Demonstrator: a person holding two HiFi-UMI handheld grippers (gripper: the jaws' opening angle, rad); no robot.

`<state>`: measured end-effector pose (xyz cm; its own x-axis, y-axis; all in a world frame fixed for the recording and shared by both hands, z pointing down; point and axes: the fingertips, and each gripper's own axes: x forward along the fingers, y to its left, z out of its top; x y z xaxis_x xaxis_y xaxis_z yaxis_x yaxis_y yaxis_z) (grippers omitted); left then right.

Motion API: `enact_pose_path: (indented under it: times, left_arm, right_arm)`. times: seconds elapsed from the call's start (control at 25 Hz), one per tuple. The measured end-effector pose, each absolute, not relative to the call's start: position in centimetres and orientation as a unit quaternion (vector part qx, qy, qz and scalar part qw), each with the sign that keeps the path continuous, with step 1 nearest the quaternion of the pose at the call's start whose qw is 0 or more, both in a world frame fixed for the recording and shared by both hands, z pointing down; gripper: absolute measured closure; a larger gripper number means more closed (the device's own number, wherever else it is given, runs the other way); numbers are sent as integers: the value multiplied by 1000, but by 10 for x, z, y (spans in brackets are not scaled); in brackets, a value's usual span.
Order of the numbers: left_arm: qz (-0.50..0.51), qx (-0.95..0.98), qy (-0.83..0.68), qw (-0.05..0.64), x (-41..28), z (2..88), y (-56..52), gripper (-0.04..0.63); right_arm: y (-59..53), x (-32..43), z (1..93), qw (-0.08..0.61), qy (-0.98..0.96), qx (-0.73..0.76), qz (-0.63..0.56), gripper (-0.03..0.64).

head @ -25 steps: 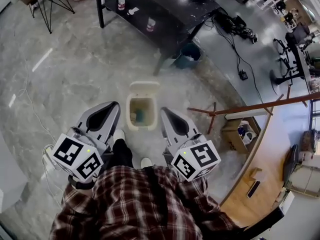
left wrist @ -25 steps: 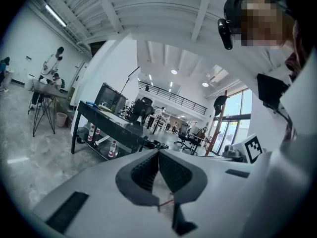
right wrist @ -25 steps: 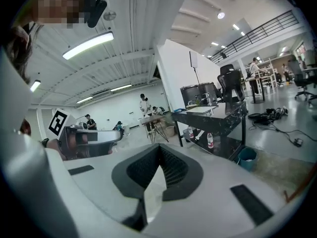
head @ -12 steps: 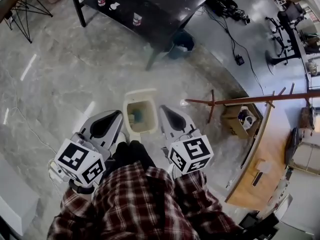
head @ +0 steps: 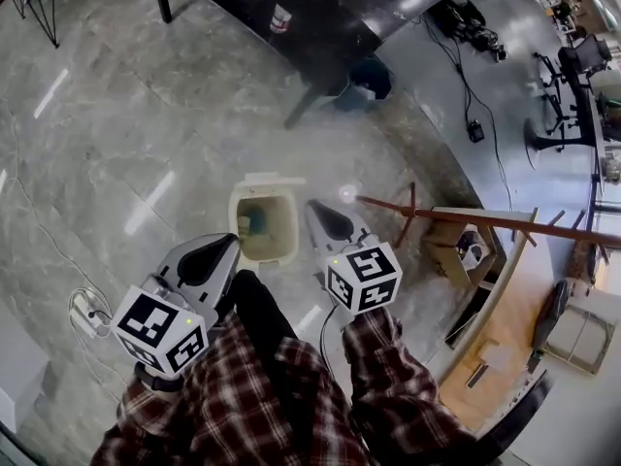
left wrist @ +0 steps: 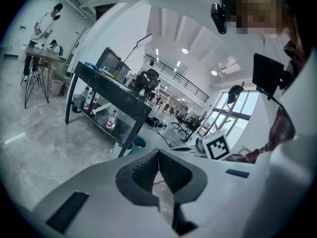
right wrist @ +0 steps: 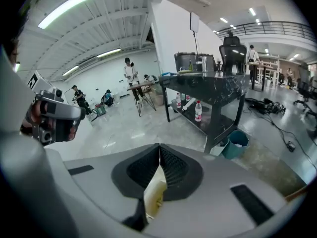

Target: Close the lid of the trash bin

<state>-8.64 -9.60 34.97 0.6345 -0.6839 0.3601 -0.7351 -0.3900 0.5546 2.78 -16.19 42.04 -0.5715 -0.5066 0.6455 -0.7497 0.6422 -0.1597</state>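
A cream trash bin (head: 243, 202) stands open on the grey floor in the head view, its lid (head: 268, 180) tipped back at the far side and some rubbish inside. My left gripper (head: 231, 240) is shut and empty, just short of the bin's near left corner. My right gripper (head: 310, 205) is also shut and empty, close beside the bin's right wall. In the right gripper view the jaws (right wrist: 159, 150) meet, and a strip of the cream bin (right wrist: 154, 197) shows below them. In the left gripper view the jaws (left wrist: 158, 155) are closed over bare floor.
A black table (head: 320, 17) with bottles on its lower shelf stands beyond the bin, a teal bucket (head: 371, 76) by its leg. A reddish wooden bar (head: 466, 216) and a cardboard box (head: 464, 249) lie right. A power strip (head: 89, 314) with cable lies left.
The person has stepped closer to the bin. The right gripper has moved forward alongside the bin's right wall. The left gripper has stayed near the body. Both stay shut.
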Motion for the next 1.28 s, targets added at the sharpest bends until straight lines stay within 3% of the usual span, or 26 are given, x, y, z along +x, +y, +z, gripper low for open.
enact_pose_path:
  times: [0.44, 0.6, 0.8, 1.28]
  left_arm:
    - [26, 789, -468, 398, -94, 413, -83, 583]
    - [26, 773, -482, 412, -105, 430, -76, 583]
    - [28, 761, -491, 422, -112, 442, -67, 583]
    - [33, 769, -475, 427, -111, 446, -69, 584]
  right_arm:
    - [-202, 16, 530, 392, -861, 245, 213, 601]
    - [-207, 6, 555, 436, -861, 187, 185, 555]
    - [-211, -2, 582, 486, -856, 99, 144, 549]
    - [-197, -1, 596, 509, -837, 0, 202, 549]
